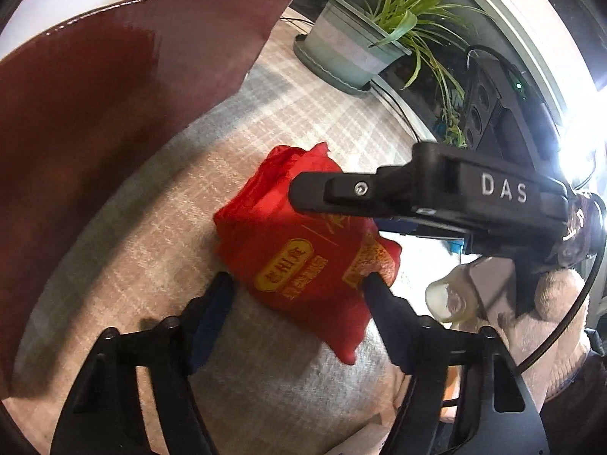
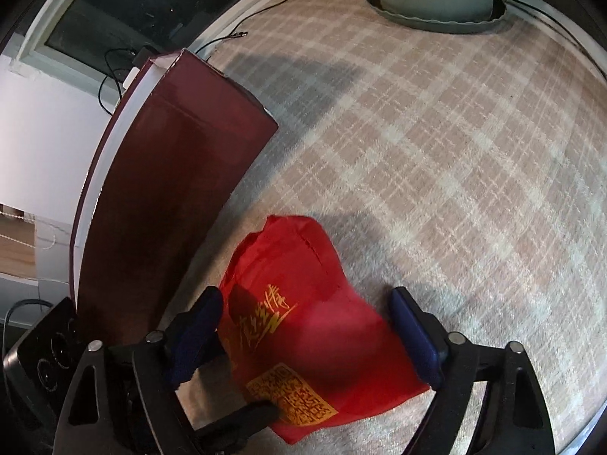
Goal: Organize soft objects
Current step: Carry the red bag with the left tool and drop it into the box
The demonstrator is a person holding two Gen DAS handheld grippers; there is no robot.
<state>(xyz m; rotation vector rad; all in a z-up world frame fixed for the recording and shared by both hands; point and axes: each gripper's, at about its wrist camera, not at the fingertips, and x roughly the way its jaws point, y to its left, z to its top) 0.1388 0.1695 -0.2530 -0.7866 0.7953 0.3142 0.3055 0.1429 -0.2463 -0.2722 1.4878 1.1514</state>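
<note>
Jaws of both grippers stand apart around one folded red cloth bag (image 1: 303, 250), which lies on the checked cloth of the tabletop (image 2: 436, 144). No earlier view is at hand, so only the present stance is told. Nearest in the left wrist view, the left gripper (image 1: 299, 284) straddles the bag's near edge: its right finger rests at the printed yellow patch, its left finger stands just beside the bag on bare cloth, so no clamp is made yet. In the right wrist view, the right gripper (image 2: 307, 326) brackets the bag across its width, the left pad close against the fabric, the right pad just clear of the far corner; whether either pad presses cannot be told. Judged from this, the step in hand is a two-handed pinch on the bag before lifting or folding it. Done well, each pair of jaws would close on a doubled edge rather than one thin layer, and both hands would rise together so the slack fabric does not slide out. Just behind the bag, the right gripper's body crosses the left camera's sight and hides the bag's far side. Left of the bag stands a tall dark red box (image 2: 170, 189), close enough to hamper a sideways sweep. Farther back sit a potted plant (image 1: 353, 49), a loose cable (image 2: 235, 34) and a window.
</note>
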